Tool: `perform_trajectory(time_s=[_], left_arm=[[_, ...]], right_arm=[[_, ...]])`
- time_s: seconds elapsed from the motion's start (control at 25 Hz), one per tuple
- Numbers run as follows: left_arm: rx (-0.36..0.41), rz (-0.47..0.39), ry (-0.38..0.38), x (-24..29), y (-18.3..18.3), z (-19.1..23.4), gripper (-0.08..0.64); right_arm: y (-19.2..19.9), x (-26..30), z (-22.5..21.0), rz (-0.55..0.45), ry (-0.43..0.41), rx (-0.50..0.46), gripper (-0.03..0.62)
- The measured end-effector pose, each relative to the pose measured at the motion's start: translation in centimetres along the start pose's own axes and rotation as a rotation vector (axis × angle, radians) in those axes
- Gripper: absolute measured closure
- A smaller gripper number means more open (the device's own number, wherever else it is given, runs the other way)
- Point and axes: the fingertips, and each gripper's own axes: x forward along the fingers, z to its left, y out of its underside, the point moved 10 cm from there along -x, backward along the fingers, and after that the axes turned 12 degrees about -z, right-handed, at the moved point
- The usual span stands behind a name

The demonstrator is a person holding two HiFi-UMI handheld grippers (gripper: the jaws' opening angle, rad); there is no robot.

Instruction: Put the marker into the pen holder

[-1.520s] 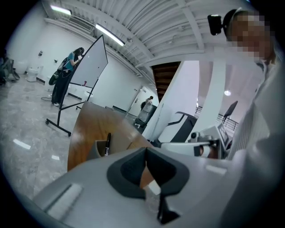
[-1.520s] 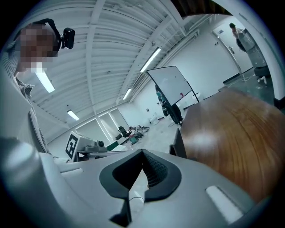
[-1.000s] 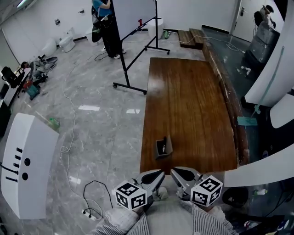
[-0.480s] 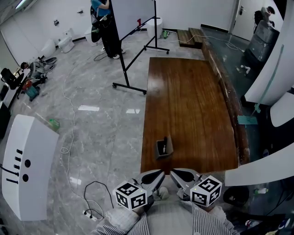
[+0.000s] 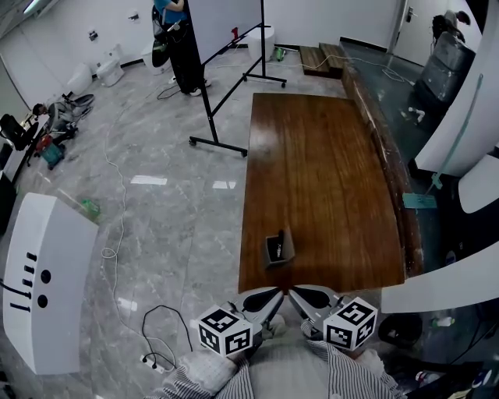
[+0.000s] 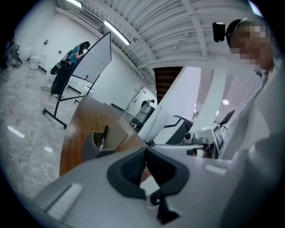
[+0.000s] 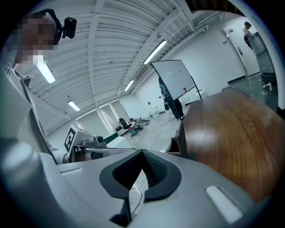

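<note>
Marker (image 5: 277, 242): slim and black, we see it leaning inside the grey pen holder (image 5: 279, 254), near left on the brown tabletop (image 5: 327, 179).
Left gripper (image 5: 269, 297): clenched, empty, past the tabletop's near edge.
Right gripper (image 5: 300, 296): clenched, empty, just beside it.

L gripper (image 6: 145, 155) closed, empty; marker (image 6: 103, 136) in pen holder (image 6: 89, 149) on table (image 6: 82, 116).

a long wooden table (image 5: 327, 179) fills the centre; at 11 o'clock, a rolling whiteboard (image 5: 222, 19) with a person (image 5: 178, 47) beside it.
</note>
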Motion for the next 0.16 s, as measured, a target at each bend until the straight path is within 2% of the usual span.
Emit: perform_trajectory(time_s=[0.16], left_arm=[[-0.012,0.004,0.003,0.04,-0.02,0.33,0.552]], right_arm=[[-0.03,0.27,-0.05,0.001,0.001,-0.006,0.594]])
